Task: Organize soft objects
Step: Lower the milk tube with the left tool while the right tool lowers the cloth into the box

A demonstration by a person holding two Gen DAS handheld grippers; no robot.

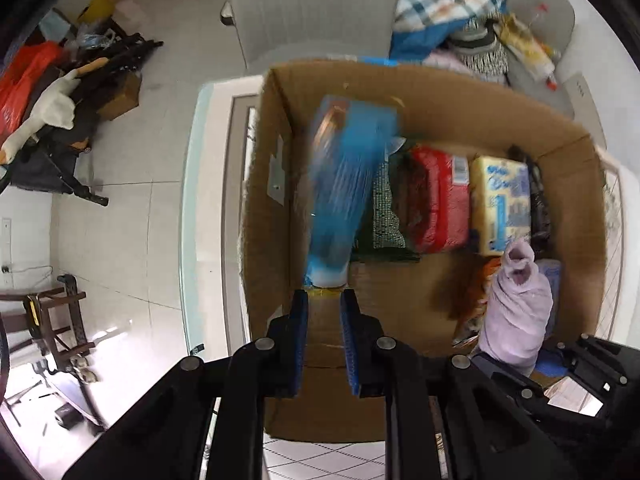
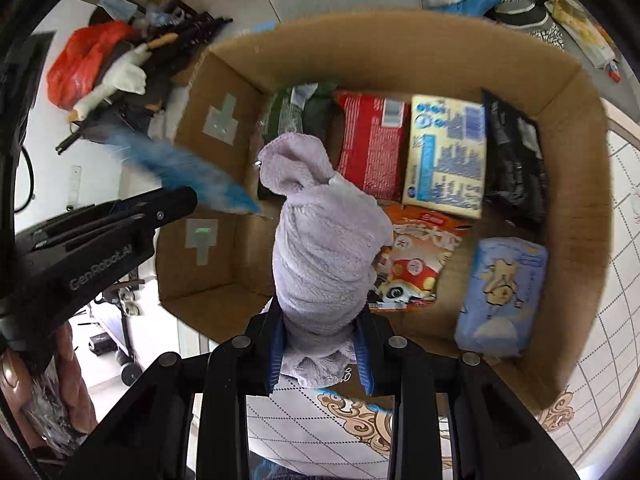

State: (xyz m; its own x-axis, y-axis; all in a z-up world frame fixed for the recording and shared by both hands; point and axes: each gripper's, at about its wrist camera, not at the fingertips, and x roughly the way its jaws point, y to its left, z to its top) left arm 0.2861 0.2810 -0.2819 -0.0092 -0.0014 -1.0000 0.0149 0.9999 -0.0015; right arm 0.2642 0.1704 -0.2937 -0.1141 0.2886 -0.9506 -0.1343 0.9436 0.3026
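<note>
Lilac terry cloth, a rolled towel bundle [image 2: 324, 248], sits pinched at its base by the right gripper [image 2: 320, 354], standing over the open brown cardboard box [image 2: 576, 216]. The left gripper [image 1: 325, 312] has its jaws slightly apart, with a motion-blurred blue plastic-wrapped pack [image 1: 346, 184] just beyond the tips; I cannot tell whether it is gripped. Likely risks: the pack falling crooked onto the red packet [image 1: 440, 200], or the limp towel unrolling.

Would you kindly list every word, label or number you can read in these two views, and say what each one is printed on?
"GenRobot.AI": on the black body of the left gripper, seen in the right wrist view.
Red packet, yellow and blue pack, orange cartoon packet, pale blue pack in the cardboard box: print too blurred to read.
</note>
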